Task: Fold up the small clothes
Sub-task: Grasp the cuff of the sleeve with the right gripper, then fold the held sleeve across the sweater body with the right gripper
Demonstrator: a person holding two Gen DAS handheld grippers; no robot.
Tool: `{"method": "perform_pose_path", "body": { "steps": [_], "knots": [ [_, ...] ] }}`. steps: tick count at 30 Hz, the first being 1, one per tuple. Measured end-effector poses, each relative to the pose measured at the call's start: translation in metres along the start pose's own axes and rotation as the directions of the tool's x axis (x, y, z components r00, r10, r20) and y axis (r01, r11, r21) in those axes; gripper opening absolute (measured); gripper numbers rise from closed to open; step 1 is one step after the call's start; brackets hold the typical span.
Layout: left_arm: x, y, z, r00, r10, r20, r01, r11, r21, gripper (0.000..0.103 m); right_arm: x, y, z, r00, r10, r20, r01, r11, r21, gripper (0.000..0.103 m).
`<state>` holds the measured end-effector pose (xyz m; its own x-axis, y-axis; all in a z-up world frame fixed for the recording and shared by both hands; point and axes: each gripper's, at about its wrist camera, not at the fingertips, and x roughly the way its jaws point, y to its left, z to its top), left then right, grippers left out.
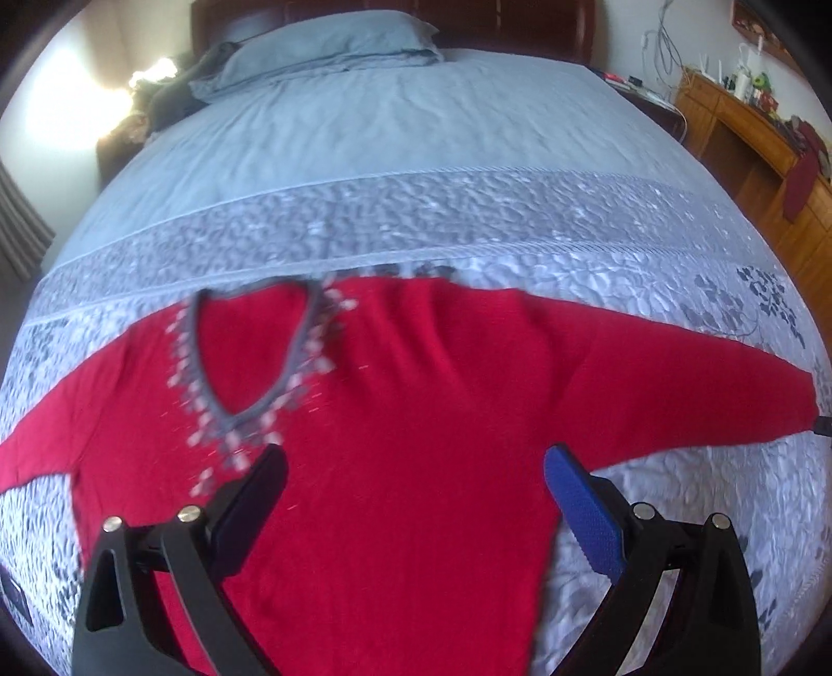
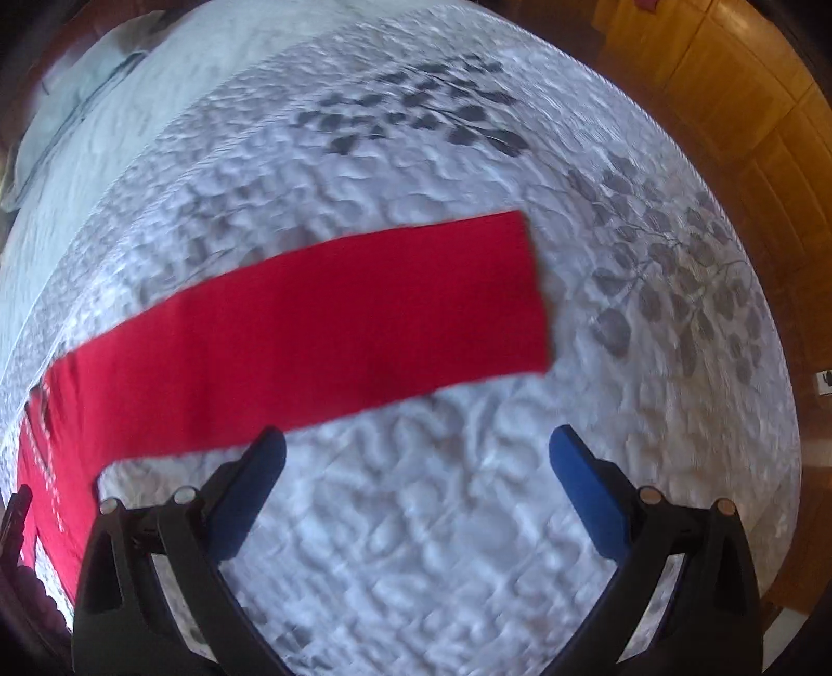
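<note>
A red V-neck sweater with grey beaded neckline trim lies flat on the bed, both sleeves spread out sideways. My left gripper is open and empty, hovering above the sweater's body below the neckline. In the right wrist view the sweater's right sleeve stretches across the quilt, its cuff end toward the right. My right gripper is open and empty, just in front of the sleeve's lower edge, over bare quilt.
The bed has a grey quilted cover with leaf print and a pale blue sheet with a pillow at the head. A wooden desk with clutter and wooden cabinets stand at the right.
</note>
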<state>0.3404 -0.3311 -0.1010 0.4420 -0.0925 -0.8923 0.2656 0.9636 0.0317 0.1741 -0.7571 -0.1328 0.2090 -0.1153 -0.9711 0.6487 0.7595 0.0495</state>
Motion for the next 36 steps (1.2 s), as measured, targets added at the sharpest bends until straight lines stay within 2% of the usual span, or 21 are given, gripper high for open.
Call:
{"method": "perform_pose_path", "body": {
  "steps": [2,7,8,9,11,12,13,14,15,17,18,22,25,31,36],
  "knots": [
    [0.011,-0.017,0.006,1.000,-0.010,-0.007,0.010,1.000,0.012,0.099,0.011,-0.017,0.013,1.000,-0.007,-0.001,0.007,1.000,0.026,0.100],
    [0.022,-0.033,0.007,1.000,-0.009,0.002,0.009,1.000,0.028,0.099,0.032,-0.044,0.033,0.997,0.072,-0.016,-0.070,0.995,0.078,0.098],
    [0.023,-0.034,0.005,1.000,0.001,0.007,-0.001,0.999,0.036,0.099,0.034,-0.047,0.036,0.997,0.079,-0.010,-0.078,0.994,0.081,0.094],
    [0.024,-0.034,0.003,1.000,0.010,0.011,-0.011,0.999,0.048,0.099,0.035,-0.048,0.038,0.997,0.076,-0.003,-0.076,0.994,0.079,0.085],
    [0.027,-0.031,0.000,1.000,0.028,0.010,-0.029,0.997,0.065,0.099,0.034,-0.045,0.038,1.000,0.029,0.001,-0.029,0.998,0.050,0.073],
    [0.027,-0.028,-0.002,0.999,0.037,0.009,-0.037,0.997,0.068,0.099,0.033,-0.046,0.037,0.999,0.032,0.006,-0.033,0.999,0.038,0.062],
    [0.028,-0.024,-0.003,0.999,0.044,0.007,-0.044,0.997,0.065,0.099,0.030,-0.043,0.034,0.999,0.047,0.014,-0.047,0.999,0.028,0.059],
    [0.028,-0.020,-0.004,0.999,0.046,0.002,-0.046,0.997,0.058,0.099,0.027,-0.041,0.032,0.999,0.047,0.018,-0.047,0.999,0.019,0.049],
    [0.028,-0.016,-0.006,0.999,0.045,-0.004,-0.045,0.998,0.053,0.099,0.025,-0.038,0.029,0.999,0.044,0.018,-0.044,0.999,0.005,0.029],
    [0.027,-0.007,-0.009,0.999,0.046,-0.010,-0.045,0.998,0.049,0.099,0.020,-0.033,0.022,0.995,0.104,0.009,-0.104,0.995,-0.012,0.009],
    [0.026,-0.003,-0.010,0.999,0.051,-0.010,-0.051,0.998,0.049,0.099,0.014,-0.033,0.020,0.988,0.153,0.018,-0.153,0.988,0.006,0.009],
    [0.021,0.024,-0.016,0.997,0.070,-0.015,-0.070,0.997,0.038,0.099,-0.016,-0.009,0.011,0.982,0.168,0.091,-0.167,0.986,-0.024,0.008],
    [0.013,0.056,-0.021,0.996,0.084,-0.018,-0.084,0.996,0.001,0.099,-0.048,0.031,0.000,0.972,0.198,0.128,-0.186,0.977,-0.102,0.008],
    [-0.003,0.122,-0.036,0.994,0.111,-0.022,-0.112,0.991,-0.072,0.099,-0.084,0.153,-0.025,0.953,0.272,0.132,-0.220,0.923,-0.315,0.008],
    [-0.011,0.166,-0.047,0.990,0.139,-0.031,-0.142,0.983,-0.113,0.099,-0.064,0.272,-0.063,0.967,0.242,0.082,-0.175,0.860,-0.479,0.008]
  ]
}}
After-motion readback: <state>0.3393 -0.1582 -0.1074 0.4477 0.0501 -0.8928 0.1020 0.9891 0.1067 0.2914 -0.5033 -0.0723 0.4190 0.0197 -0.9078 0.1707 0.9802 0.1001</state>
